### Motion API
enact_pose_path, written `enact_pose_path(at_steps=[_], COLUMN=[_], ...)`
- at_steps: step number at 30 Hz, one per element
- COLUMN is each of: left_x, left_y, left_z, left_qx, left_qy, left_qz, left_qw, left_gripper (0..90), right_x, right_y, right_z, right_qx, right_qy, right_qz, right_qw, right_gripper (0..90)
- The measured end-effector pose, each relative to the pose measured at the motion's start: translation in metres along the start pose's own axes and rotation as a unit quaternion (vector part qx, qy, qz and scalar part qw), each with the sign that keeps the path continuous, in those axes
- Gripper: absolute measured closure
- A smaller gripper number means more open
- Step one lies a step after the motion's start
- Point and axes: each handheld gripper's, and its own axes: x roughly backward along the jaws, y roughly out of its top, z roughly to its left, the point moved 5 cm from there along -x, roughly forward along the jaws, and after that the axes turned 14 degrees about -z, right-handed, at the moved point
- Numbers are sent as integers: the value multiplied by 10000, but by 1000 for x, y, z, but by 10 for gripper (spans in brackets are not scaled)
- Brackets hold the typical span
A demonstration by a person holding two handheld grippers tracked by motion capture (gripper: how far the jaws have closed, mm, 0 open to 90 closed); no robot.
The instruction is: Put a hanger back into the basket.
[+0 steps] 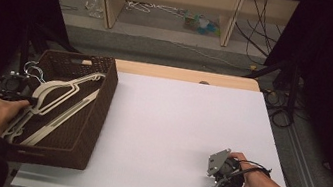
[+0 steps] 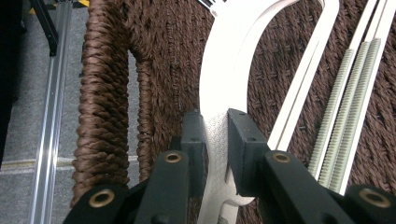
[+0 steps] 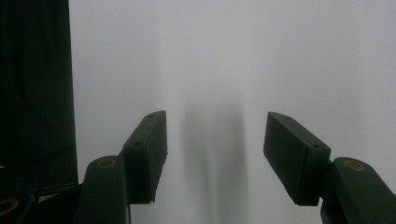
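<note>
Now, left gripper (image 2: 215,140): clamped on a white hanger (image 2: 219,98) inside the basket (image 1: 95,112).
Right gripper (image 3: 215,149): jaws apart, empty, over the table (image 1: 174,125), well right of the basket.
Writing: none legible.

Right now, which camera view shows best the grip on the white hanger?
The left gripper view: the left gripper is shut on the white hanger, close up, above the brown basket. The high view shows that hanger small, the grip behind the hand. The right gripper view faces the white table.
</note>
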Motion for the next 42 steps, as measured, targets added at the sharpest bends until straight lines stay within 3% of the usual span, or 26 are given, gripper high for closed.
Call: enact_pose_path(at_steps=[3, 7, 10, 12, 16, 20, 23, 26, 27, 29, 32, 34, 38, 40, 42], left_x=[5, 11, 16, 27, 51, 80, 103, 117, 121, 128, 136, 138, 139, 137, 135], left_y=[4, 5, 8, 13, 20, 17, 10, 0, -4, -13, -24, -30, -42, -49, -56], left_z=[-5, -5, -6, -12, -33, -75, -117, -153, -164, -185, -209, -221, -239, -246, -254], left_qx=[-191, -40, 100, 195, 182, -94, -234, -319, -454, -689, -796, -804, -871, -968, -987], left_qy=[-11, -177, -41, -163, -432, -976, -1406, -1813, -1931, -2070, -2327, -2391, -2653, -2677, -2783], left_qz=[-58, -206, -380, -656, -1084, -1511, -1830, -1963, -1985, -2017, -2044, -2099, -2127, -2078, -2071], left_qw=[9998, 9996, 9992, 9975, 9930, 9836, 9727, 9631, 9598, 9548, 9475, 9446, 9364, 9358, 9327], left_gripper=[770, 759, 599, 553, 437, 373, 349, 335, 332, 333, 322, 321, 305, 290, 277], right_x=[1, 0, 0, 1, 1, -1, -2, -2, -2, -3, -3, -3, 0, 1, 3], right_y=[-1, -1, 0, 1, 0, -1, -3, -3, -2, -2, -3, -3, -3, -2, -2], right_z=[-1, 0, -1, -1, -1, -2, -2, -1, -1, -1, -1, -1, 1, 3, 7], right_qx=[-22, -81, -64, -107, -205, -265, -344, -470, -504, -545, -620, -725, -1000, -1134, -1330], right_qy=[-4, 16, -25, -65, -127, -157, -209, -272, -279, -369, -469, -563, -823, -959, -1149], right_qz=[-46, -49, -146, -221, -333, -509, -618, -719, -735, -794, -933, -1017, -1174, -1322, -1423], right_qw=[10000, 10000, 9999, 9997, 9992, 9982, 9973, 9959, 9956, 9947, 9926, 9906, 9846, 9800, 9741], right_gripper=[401, 395, 384, 377, 363, 350, 339, 328, 322, 305, 299, 290, 262, 256, 249])
